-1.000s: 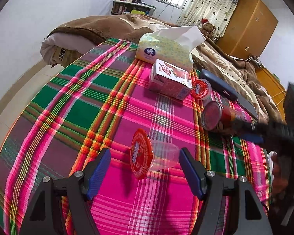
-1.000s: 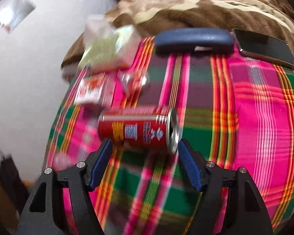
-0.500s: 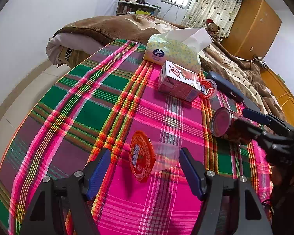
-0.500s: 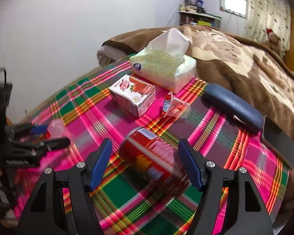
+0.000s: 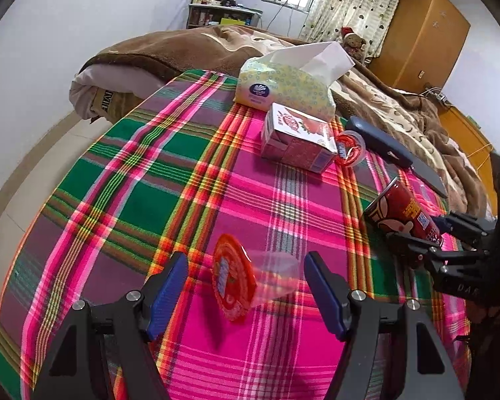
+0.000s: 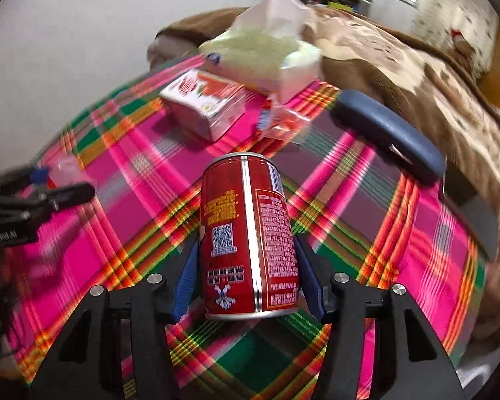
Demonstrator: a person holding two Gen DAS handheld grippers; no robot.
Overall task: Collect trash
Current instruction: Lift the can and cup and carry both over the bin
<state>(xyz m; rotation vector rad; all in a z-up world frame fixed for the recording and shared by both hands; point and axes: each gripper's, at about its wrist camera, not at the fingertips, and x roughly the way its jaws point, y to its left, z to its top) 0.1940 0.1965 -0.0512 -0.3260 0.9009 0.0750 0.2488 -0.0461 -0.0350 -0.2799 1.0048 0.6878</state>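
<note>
My right gripper [image 6: 248, 276] is shut on a red drink can [image 6: 246, 236], its blue pads against both sides; the can points away from the camera. It also shows in the left wrist view [image 5: 403, 213], held off the cloth. My left gripper [image 5: 246, 286] is open around a clear plastic cup with a red foil lid [image 5: 250, 283] lying on its side on the plaid cloth [image 5: 133, 180]. A second small clear cup with a red lid [image 5: 350, 148] lies beside a red and white carton [image 5: 296, 140].
A tissue pack [image 5: 290, 83] stands behind the carton. A dark blue glasses case [image 6: 390, 136] and a dark phone [image 5: 428, 175] lie at the cloth's far right edge. A brown blanket [image 5: 183, 50] covers the bed behind. A wooden wardrobe [image 5: 420, 36] stands far back.
My right gripper has closed on the red can, which lay on its side between open jaws before, and has lifted it. My left gripper stays open around the clear cup.
</note>
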